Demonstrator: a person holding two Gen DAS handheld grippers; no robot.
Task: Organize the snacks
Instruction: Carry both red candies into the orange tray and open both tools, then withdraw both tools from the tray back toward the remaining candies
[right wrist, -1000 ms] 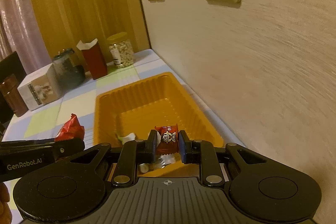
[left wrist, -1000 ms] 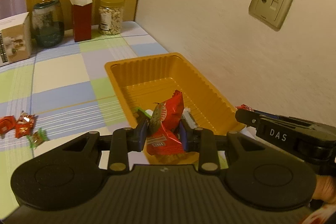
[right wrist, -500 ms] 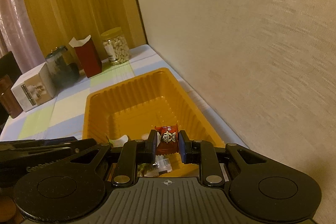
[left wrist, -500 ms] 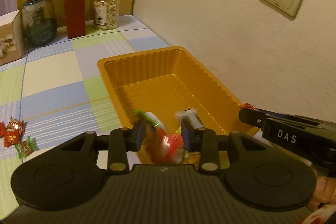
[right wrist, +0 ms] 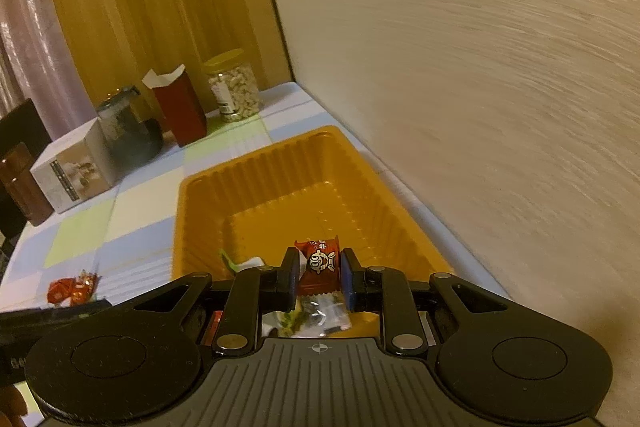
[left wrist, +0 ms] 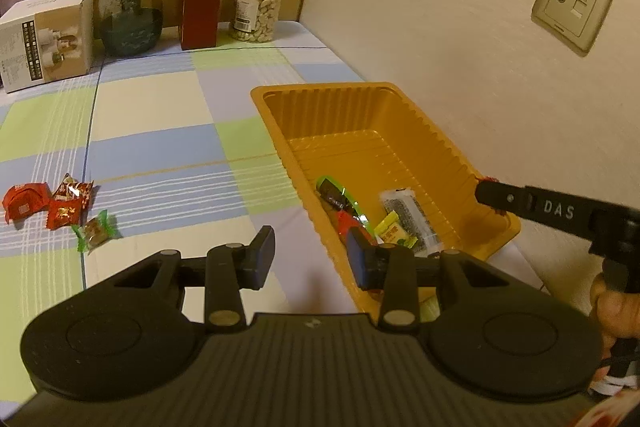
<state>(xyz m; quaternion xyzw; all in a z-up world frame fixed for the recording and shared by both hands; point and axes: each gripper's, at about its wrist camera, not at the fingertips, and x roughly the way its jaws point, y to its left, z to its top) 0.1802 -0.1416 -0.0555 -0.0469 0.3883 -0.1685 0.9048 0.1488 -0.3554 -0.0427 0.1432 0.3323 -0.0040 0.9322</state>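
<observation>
Left tool tilts down, parted and empty; right tool pinches red candy over tray

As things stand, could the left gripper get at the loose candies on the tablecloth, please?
Probably yes: the left gripper is open with nothing between its fingers, and the loose candies lie on bare tablecloth to its left, nothing between.

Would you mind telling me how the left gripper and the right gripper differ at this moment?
The left gripper stands open with nothing between its fingers; the right gripper is shut on a red candy. The left straddles the orange tray's near wall; the right hangs over the tray's inside. Both point down toward that tray.
</observation>
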